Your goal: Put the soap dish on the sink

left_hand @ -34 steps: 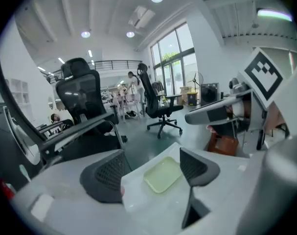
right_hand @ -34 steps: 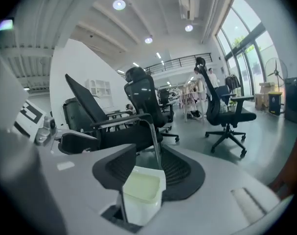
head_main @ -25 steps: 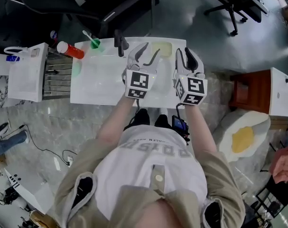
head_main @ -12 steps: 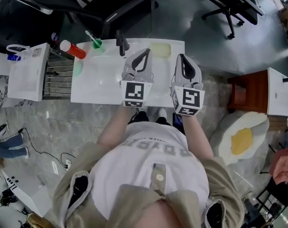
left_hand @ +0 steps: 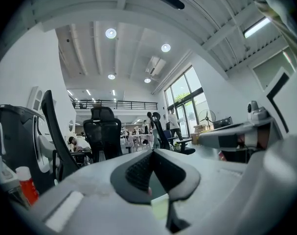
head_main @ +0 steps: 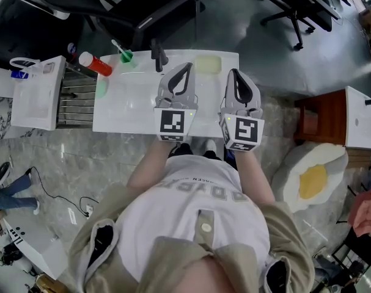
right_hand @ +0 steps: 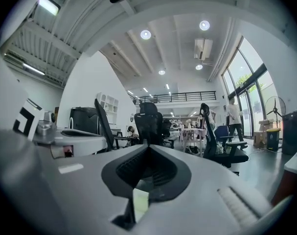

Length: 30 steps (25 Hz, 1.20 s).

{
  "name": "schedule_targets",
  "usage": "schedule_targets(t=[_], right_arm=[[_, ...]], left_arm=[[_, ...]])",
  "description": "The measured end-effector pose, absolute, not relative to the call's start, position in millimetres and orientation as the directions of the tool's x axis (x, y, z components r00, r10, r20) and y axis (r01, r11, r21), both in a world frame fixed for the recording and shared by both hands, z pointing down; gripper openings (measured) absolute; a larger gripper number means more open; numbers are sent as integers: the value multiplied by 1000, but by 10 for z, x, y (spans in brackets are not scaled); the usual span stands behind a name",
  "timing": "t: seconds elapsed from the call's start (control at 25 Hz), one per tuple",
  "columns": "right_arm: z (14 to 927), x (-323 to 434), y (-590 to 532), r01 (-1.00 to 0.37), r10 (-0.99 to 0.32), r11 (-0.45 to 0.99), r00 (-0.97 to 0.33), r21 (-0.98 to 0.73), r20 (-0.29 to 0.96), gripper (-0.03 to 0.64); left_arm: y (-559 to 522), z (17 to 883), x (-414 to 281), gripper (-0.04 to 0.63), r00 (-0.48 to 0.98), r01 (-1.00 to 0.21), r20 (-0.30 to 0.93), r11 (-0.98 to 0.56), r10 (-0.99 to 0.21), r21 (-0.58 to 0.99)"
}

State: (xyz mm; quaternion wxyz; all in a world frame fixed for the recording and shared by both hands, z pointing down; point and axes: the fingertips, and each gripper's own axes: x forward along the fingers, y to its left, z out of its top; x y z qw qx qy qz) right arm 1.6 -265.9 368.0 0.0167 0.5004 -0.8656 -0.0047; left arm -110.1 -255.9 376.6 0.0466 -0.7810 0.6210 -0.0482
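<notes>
The white sink (head_main: pixel 121 112) fills the middle of the head view, and the soap dish (head_main: pixel 208 63) lies on its flat top at the far right corner, just beside the rim. By the look of it the placing is done. The left gripper (head_main: pixel 185 67) and the right gripper (head_main: pixel 235 75) are held level above the near half of the sink, each with its jaws pressed together and nothing between them, and both are clear of the dish.

The main risk I see is the dish sliding off that corner. It sits close to the edge, and a closed gripper swinging forward or sideways, the right one most likely, could knock it over the rim. A lesser risk is the left gripper clipping the tap (head_main: pixel 156 54) just ahead of it, or tipping the green cup (head_main: pixel 126 56) with its toothbrush, or the red bottle (head_main: pixel 95 63) lying at the far left corner.

For writing, the person's shirt (head_main: pixel 197 206) carries a line of capitals, upside down and too blurred to read safely. The grippers' cubes show only black-and-white square patterns, and any label on the bottle is too small to make out
</notes>
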Motion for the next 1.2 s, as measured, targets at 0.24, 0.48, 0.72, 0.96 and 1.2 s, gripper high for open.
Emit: schedule_targets(t=[0.24, 0.48, 0.72, 0.96, 1.2], right_arm=[[3531, -34, -2604, -864, -863, 500, -503, 68, -52, 3], [3414, -74, -2590, -858, -855, 505, -512, 98, -82, 2], [3327, -54, -2606, -858, -851, 499, -512, 124, -116, 2], [3271, -85, -2581, -853, -845, 502, -519, 143, -129, 1], [3240, -82, -2571, -851, -844, 504, -521, 150, -123, 0]], left_arm=[[-2547, 3699, -1144, 8, 219, -969, -11, -216, -976, -119], [-2535, 3624, -1147, 8, 222, -968, -38, -216, -974, -129], [-2519, 3535, -1163, 8, 203, -977, -65, -197, -977, -84], [-2500, 3493, -1172, 8, 207, -975, -74, -199, -976, -98], [-2483, 3472, -1211, 8, 196, -978, -80, -189, -977, -90]])
